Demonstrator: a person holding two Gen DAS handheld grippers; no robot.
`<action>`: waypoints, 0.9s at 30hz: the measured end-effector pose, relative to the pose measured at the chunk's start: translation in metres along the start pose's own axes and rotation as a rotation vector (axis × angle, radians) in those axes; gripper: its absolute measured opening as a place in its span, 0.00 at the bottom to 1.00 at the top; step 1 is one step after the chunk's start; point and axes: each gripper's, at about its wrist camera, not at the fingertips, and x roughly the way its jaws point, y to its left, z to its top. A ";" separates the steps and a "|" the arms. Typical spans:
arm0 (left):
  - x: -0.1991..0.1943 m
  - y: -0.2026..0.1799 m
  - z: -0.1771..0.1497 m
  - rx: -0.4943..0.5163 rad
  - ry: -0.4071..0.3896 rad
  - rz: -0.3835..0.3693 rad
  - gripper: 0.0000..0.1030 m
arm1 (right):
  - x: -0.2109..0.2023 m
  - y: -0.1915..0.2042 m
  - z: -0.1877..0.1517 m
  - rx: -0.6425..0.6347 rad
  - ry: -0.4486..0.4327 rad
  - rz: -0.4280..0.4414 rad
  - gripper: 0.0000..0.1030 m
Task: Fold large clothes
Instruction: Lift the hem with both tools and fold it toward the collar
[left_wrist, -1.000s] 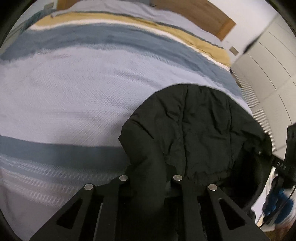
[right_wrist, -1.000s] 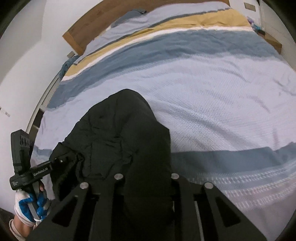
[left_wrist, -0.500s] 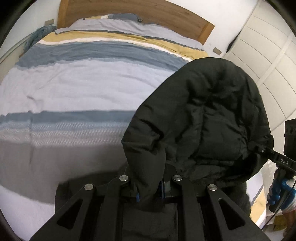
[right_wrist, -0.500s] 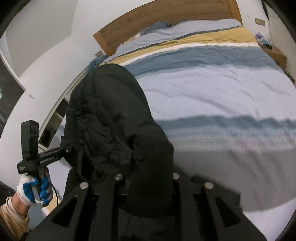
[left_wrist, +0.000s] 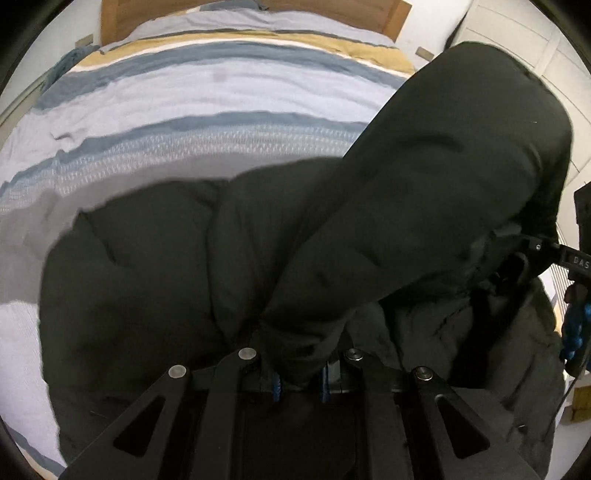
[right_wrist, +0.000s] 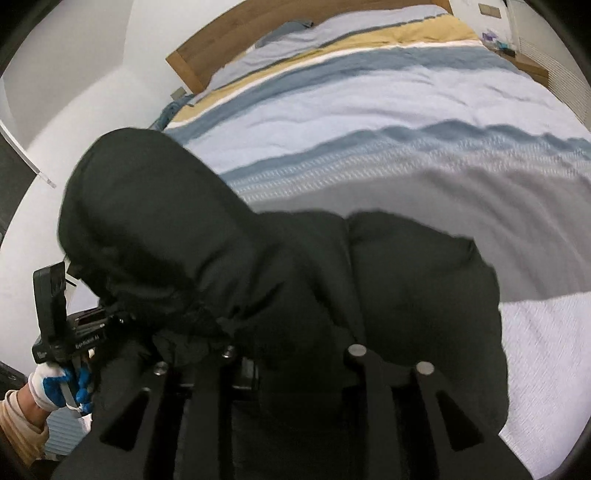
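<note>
A black puffy jacket (left_wrist: 443, 166) lies at the near end of the striped bed, its far part lifted and doubled over the part that lies flat (left_wrist: 140, 277). My left gripper (left_wrist: 299, 380) is shut on a bunched edge of it, pinched between the blue pads. In the right wrist view the same jacket (right_wrist: 166, 221) rises in a hump. My right gripper (right_wrist: 295, 369) has fabric between its jaws, which are opening; its pads are mostly hidden by cloth. Each gripper shows in the other's view: the right gripper (left_wrist: 532, 251) and the left gripper (right_wrist: 110, 317).
The bed cover (right_wrist: 406, 92) has blue, grey, white and yellow bands, with a wooden headboard (right_wrist: 240, 37) at the far end. White wardrobe doors (left_wrist: 554, 55) stand on one side, a nightstand (right_wrist: 532, 70) on the other. A person's gloved hand (right_wrist: 55, 384) holds the left gripper.
Both grippers have drawn back toward the foot of the bed with the jacket's edge. The lifted part now stands over the jacket's flat lower part, which has come into view.
</note>
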 end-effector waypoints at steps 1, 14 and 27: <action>-0.001 0.001 -0.001 -0.016 -0.006 -0.007 0.16 | 0.000 0.002 -0.001 -0.003 -0.003 -0.001 0.25; -0.012 0.000 0.001 0.007 -0.023 0.062 0.19 | -0.014 0.002 -0.016 -0.119 0.062 -0.184 0.49; -0.108 -0.008 -0.042 -0.039 -0.069 0.027 0.68 | -0.095 0.010 -0.040 -0.091 0.003 -0.183 0.51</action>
